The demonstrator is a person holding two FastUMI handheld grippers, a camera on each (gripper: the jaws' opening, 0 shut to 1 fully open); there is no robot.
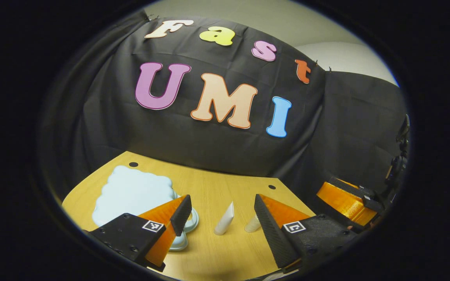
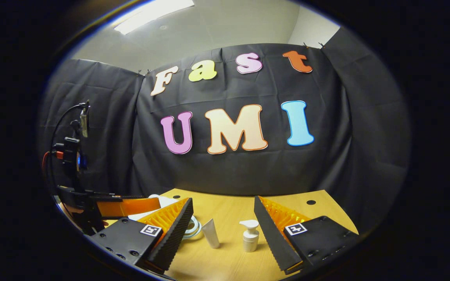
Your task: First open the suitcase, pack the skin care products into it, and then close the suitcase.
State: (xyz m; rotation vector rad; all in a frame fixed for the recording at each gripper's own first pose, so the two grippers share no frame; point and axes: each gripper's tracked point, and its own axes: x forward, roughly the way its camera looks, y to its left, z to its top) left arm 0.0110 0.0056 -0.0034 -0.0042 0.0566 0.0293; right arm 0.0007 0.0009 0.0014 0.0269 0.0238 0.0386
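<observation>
Two claws hover over a pale wooden tabletop [image 2: 233, 265] with round dark holes near its far edge. On it stand two white skin care products and one suitcase.

In the right gripper view, the right claw [image 2: 225, 234] fills the bottom of the frame, its two wedge-shaped orange fingers with ribbed black pads spread wide and holding nothing. Between them, near the bottom centre, stand a smooth white tube [image 2: 211, 233], upright on its cap and tapering to a flat crimped end, and just right of it a small white pump bottle [image 2: 250, 235]. The two are close but apart. At lower left, the left claw [image 2: 131, 206] shows as an orange finger reaching in sideways; its opening cannot be judged there.

In the left gripper view, the left claw [image 1: 223, 218] at the bottom is likewise spread wide and empty. The tube [image 1: 225, 219] leans between its fingers. At lower left lies the suitcase [image 1: 135, 193], pale blue, smooth, with a scalloped cloud-like outline, lying flat and closed.
</observation>
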